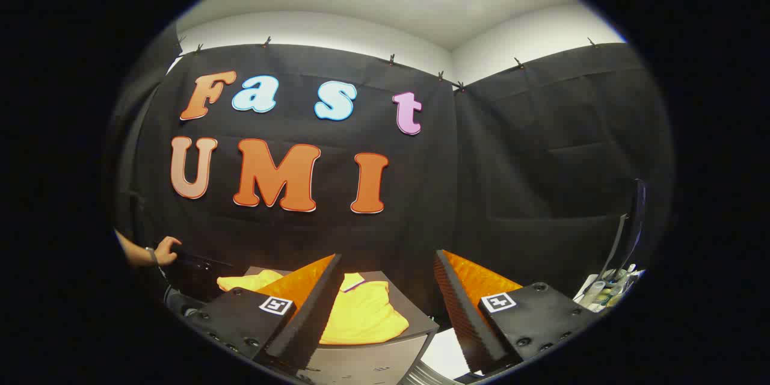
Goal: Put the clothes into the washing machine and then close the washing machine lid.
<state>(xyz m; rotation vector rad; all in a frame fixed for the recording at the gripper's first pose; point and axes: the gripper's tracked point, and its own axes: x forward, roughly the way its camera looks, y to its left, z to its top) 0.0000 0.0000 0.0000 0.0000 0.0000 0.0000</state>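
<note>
The gripper [385,307] hangs wide open and empty above the yellow garment [361,316] lying on the table [421,320]; nothing looks loaded yet, so the whole task remains.

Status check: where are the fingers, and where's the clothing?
Gripper open, fingers holding nothing. Yellow garment flat on the grey surface just beyond the fingers, untouched. A person's hand off to the side.

No readable text besides the wall's letters; each finger of the gripper [388,264], spread apart, bears a square coded marker without words
</note>
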